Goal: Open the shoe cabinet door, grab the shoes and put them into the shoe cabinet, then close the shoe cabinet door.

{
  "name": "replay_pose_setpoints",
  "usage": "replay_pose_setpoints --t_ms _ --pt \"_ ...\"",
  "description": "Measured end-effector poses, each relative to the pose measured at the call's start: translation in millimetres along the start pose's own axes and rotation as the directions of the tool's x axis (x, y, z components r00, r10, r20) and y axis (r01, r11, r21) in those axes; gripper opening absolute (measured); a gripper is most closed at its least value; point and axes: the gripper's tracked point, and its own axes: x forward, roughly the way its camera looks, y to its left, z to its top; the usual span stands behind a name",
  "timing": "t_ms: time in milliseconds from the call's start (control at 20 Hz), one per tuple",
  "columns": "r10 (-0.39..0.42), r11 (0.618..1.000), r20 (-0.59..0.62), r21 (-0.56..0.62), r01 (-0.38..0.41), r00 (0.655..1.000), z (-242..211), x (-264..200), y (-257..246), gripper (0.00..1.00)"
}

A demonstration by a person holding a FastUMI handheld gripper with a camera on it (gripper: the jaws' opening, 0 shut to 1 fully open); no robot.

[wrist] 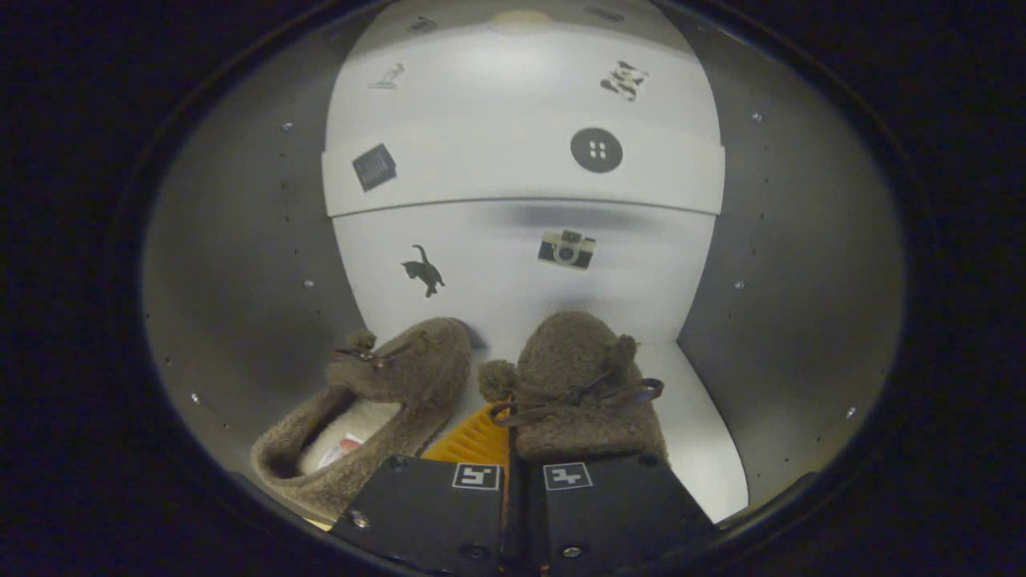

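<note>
The right slipper (581, 393), a brown fleece moccasin with a bow and pompoms, sits just ahead of the fingers inside the shoe cabinet, its heel end hidden behind the finger bodies. Its long axis runs away from the fingers toward the cabinet back panel (513, 264), toe first. The left slipper (377, 401) lies beside it on the cabinet floor (705, 433), toe also toward the back panel but with its axis angled inward, so the two toes come close together while the heels spread apart. Its opening faces up and shows a pale lining.

The gripper (513, 481) has its fingers drawn together, with only a thin slit between them. An orange ribbed part (473, 439) shows just ahead of the left finger, between the slippers; what it is cannot be determined. Whether the fingers pinch the heel of the right slipper cannot be determined, since the contact point is hidden.

Judged stage: both slippers are inside; release, withdrawal and door closing remain.

Risks:
- If the heel is pinched and the fingers withdraw before parting, the right slipper will be dragged out of the cabinet.
- The bow laces or pompoms may snag on a finger.
- A sideways move may push the right slipper against the left one.
- A heel overhanging the front edge would block the door.

The shelf (521, 172) above and the grey side walls (240, 264) leave limited clearance.
</note>
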Motion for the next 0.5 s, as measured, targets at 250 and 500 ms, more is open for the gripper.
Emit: replay_pose_setpoints --t_ms 250,500 --pt "-0.004 1.000 -0.052 0.025 0.005 0.999 -5 3 3 0.14" --pt "0.047 0.998 -0.004 0.045 -0.047 0.999 1 -24 14 0.49"
